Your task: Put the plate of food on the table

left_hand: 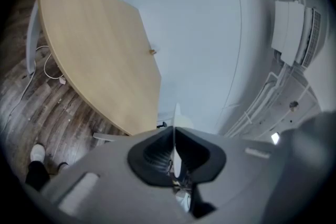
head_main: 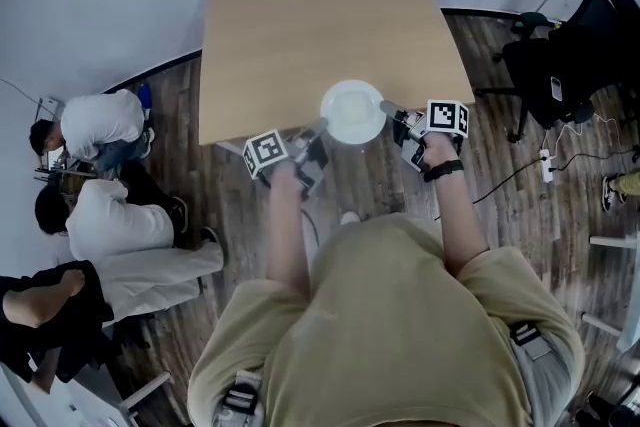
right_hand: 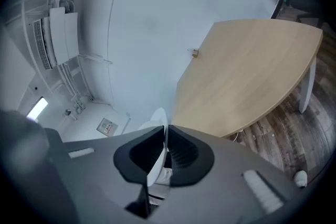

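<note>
White plate [head_main: 352, 112] sits level between both grippers, overlapping the near edge of the table [head_main: 300, 25], part over the wood top and part over the floor [head_main: 500, 205]. I cannot make out any food on it, nor whether its base touches the top. Left gripper [left_hand: 174, 134]: jaws clamped on the plate's left rim, which runs edge-on between the pads. Right gripper [right_hand: 166, 134]: likewise pinched on the right rim. My reading: transport and placing step, plate carried two-handed at the table's edge. The next move calls for keeping it level, getting it fully over the tabletop, and seating it flat before either grip lets go.
</note>
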Available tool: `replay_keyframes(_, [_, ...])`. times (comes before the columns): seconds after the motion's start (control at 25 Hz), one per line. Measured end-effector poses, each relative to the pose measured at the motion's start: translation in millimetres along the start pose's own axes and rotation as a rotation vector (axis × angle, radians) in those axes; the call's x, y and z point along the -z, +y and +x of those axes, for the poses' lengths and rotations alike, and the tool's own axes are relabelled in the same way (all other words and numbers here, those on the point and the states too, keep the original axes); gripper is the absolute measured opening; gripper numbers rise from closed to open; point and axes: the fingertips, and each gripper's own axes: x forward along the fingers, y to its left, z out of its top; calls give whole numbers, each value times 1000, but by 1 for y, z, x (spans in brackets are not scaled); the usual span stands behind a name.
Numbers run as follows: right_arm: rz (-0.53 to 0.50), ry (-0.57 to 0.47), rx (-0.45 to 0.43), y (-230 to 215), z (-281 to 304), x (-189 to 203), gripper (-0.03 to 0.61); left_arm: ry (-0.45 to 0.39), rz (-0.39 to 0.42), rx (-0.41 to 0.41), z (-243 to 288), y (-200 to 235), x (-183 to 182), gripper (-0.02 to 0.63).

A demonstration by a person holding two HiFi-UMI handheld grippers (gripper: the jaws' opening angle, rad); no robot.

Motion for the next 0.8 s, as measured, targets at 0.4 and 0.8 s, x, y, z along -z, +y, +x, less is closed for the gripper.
replay_keyframes(0.4, [21, -15, 51, -6, 2, 0, 23, 17, -37, 14, 4, 8, -3, 11])
replay_keyframes(0.8, [29, -70, -4, -17, 8, -1, 20, 12, -46, 17, 5, 16, 0, 9])
